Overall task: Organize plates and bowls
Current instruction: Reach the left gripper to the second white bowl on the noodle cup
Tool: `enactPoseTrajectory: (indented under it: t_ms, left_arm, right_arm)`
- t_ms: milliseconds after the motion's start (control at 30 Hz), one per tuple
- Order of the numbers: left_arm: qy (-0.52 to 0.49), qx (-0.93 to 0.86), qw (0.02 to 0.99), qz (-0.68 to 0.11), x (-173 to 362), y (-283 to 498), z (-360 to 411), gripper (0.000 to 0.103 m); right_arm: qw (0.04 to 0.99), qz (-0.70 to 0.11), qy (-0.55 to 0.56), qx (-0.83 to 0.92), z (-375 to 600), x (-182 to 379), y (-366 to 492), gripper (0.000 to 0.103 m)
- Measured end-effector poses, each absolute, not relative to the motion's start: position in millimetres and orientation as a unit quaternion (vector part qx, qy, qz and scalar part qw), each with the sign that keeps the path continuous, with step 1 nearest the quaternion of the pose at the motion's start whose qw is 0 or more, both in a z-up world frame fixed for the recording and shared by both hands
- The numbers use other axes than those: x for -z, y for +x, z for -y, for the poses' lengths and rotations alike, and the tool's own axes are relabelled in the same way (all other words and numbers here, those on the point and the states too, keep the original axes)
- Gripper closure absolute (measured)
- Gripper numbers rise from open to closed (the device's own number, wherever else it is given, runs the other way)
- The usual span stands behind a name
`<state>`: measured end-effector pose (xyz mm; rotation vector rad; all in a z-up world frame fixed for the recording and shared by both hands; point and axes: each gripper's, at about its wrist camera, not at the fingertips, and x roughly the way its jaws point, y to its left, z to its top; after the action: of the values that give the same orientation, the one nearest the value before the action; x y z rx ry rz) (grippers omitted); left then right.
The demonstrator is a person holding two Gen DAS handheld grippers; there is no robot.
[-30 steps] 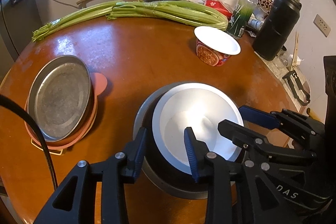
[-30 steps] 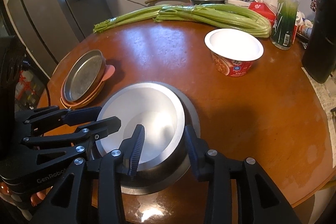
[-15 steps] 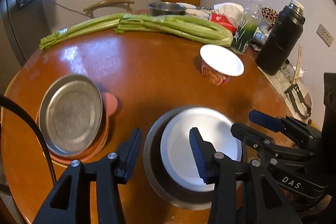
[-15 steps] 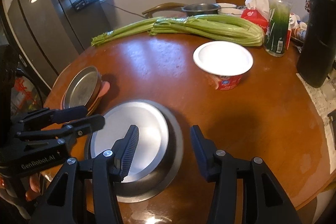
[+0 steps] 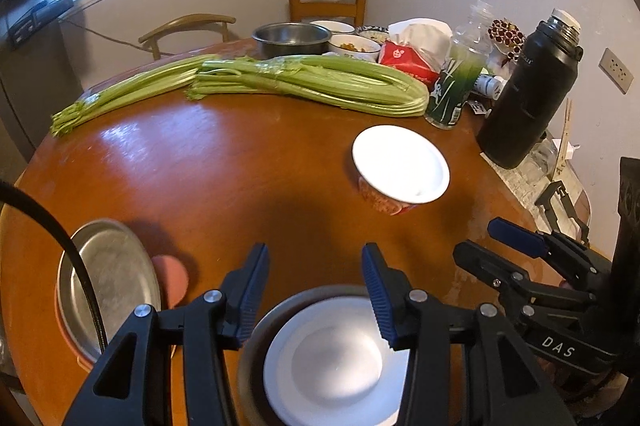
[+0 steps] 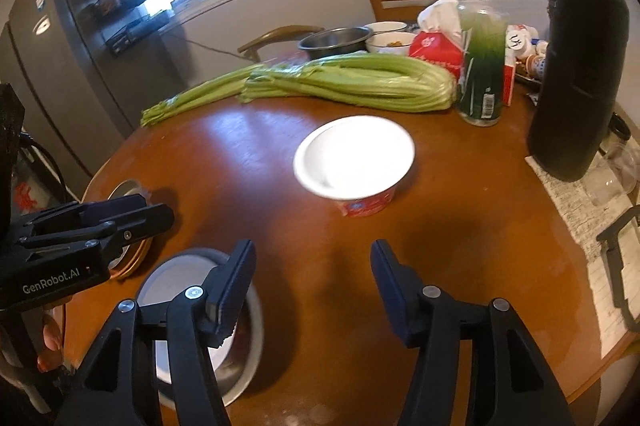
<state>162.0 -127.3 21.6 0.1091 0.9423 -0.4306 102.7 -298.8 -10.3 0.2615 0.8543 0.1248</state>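
Note:
A white bowl (image 5: 336,362) sits nested inside a steel bowl (image 5: 252,354) at the table's near edge; the pair also shows in the right wrist view (image 6: 176,286). My left gripper (image 5: 316,290) is open and empty, raised above the nested bowls. My right gripper (image 6: 312,286) is open and empty, to the right of the bowls. A steel plate (image 5: 112,278) lies on a pink plate (image 5: 172,278) at the left. A red paper bowl with a white inside (image 6: 354,158) stands mid-table.
Long celery stalks (image 5: 280,82) lie across the far side of the round wooden table (image 5: 220,166). A black thermos (image 6: 580,66), a green bottle (image 6: 480,66), a tissue pack and more bowls (image 5: 292,38) stand at the back right. Chairs stand behind.
Both grippers have opened wider and pulled back and up from the nested bowls, which stay on the table. The right gripper has swung right, toward the red paper bowl.

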Motion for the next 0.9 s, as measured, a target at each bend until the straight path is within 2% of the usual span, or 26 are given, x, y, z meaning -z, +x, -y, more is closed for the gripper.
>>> enactPoseTrajectory:
  t_ms: [500, 900]
  left_arm:
    - [0.088, 0.229, 0.854, -0.458, -12.9, 211.7, 172.1, 0.055]
    - [0.102, 0.253, 0.835, -0.477, 10.7, 248.6, 204.9, 0.055]
  right_arm:
    - [0.898, -0.42, 0.131, -0.022, 327.4, 17.4, 142.2, 0.042]
    - [0.885, -0.449, 0.124, 0.008, 344.5, 45.2, 179.4, 0.041]
